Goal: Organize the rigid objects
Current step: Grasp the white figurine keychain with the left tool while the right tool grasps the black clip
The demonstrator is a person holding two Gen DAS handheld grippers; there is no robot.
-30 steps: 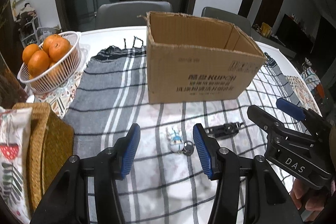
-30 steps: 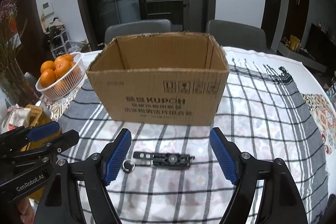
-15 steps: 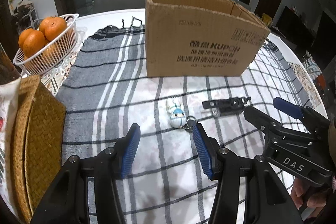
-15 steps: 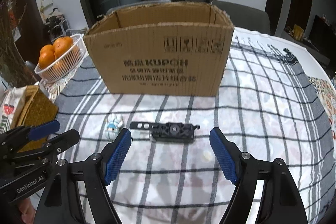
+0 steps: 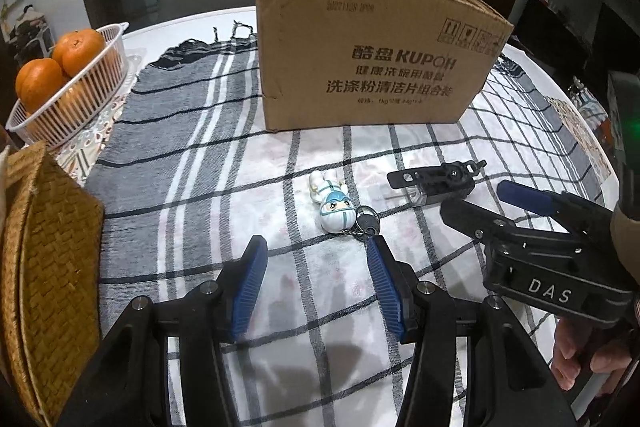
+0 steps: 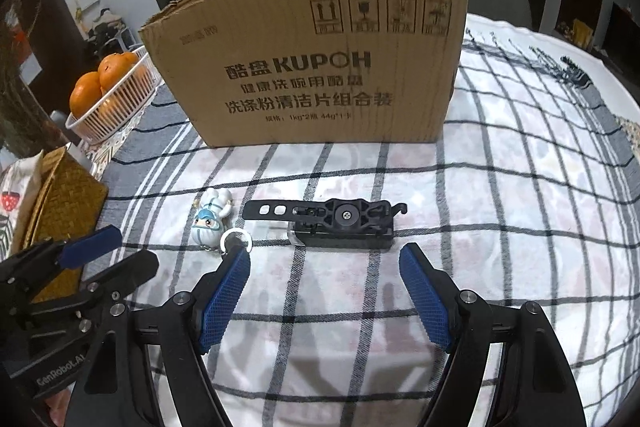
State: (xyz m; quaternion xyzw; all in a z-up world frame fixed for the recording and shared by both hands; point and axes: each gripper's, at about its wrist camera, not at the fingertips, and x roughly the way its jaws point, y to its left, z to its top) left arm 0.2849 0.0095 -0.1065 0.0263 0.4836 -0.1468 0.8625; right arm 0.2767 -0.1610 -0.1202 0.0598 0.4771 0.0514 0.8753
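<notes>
we hold our left gripper (image 5: 316, 259) spread wide just short of the figurine keychain (image 5: 334, 207). our right gripper (image 6: 325, 269) gapes before the black mount (image 6: 332, 218), both lying on the checked cloth (image 6: 500, 195) in front of the cardboard box (image 6: 312, 67).

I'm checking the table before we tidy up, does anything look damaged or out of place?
The box's top rim is ragged and torn, its flaps apparently ripped off. The keychain figure lies on its back and the black clip lies loose on the cloth in front of it. Nothing is spilled.
</notes>
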